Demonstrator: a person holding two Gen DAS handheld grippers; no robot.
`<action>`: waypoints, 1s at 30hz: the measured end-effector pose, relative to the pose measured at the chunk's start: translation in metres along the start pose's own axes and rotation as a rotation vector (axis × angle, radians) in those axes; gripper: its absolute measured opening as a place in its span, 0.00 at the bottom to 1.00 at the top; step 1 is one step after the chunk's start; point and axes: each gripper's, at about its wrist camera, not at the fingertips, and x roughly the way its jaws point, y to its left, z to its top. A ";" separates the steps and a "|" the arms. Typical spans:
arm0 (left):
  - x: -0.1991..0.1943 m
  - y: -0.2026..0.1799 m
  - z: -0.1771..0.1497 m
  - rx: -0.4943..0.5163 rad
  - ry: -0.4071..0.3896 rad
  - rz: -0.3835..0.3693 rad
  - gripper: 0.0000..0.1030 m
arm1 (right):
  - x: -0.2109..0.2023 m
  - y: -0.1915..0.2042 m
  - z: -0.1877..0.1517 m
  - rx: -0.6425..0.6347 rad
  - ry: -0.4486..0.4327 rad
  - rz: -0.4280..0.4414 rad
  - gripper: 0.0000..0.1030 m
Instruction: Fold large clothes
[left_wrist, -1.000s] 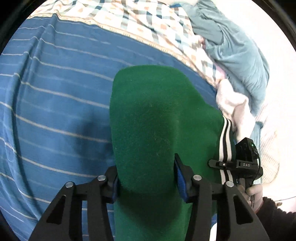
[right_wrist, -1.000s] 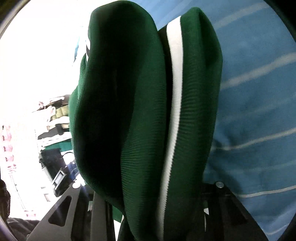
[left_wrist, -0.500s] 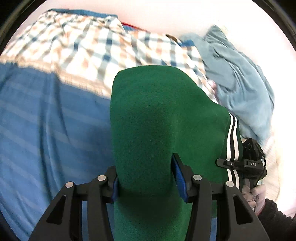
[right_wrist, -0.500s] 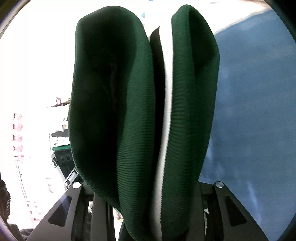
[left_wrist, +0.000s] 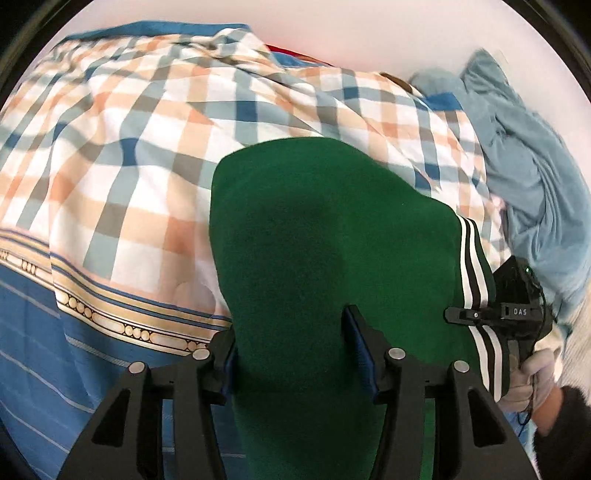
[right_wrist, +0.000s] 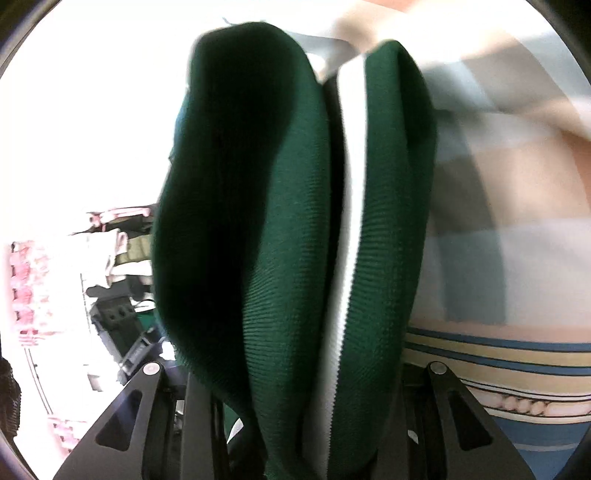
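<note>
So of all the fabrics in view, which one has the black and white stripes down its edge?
The dark green garment, the one clamped in the left gripper. The checked cloth and the light blue garment behind it lack those stripes.

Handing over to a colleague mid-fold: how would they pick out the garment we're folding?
Start at the bed with its plaid cover. In front of it hangs the dark green garment, bunched between both grippers. Unlike the pale blue clothes heaped to the right, it carries black-and-white stripes along one edge.
</note>
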 end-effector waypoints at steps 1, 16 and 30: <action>-0.001 -0.003 -0.003 0.011 0.001 0.006 0.49 | 0.001 0.002 0.000 -0.003 -0.012 -0.031 0.40; -0.066 -0.066 -0.060 0.024 -0.127 0.420 0.93 | -0.031 0.154 -0.118 -0.252 -0.268 -0.924 0.93; -0.251 -0.172 -0.142 -0.012 -0.158 0.469 0.96 | -0.178 0.315 -0.287 -0.332 -0.439 -1.048 0.94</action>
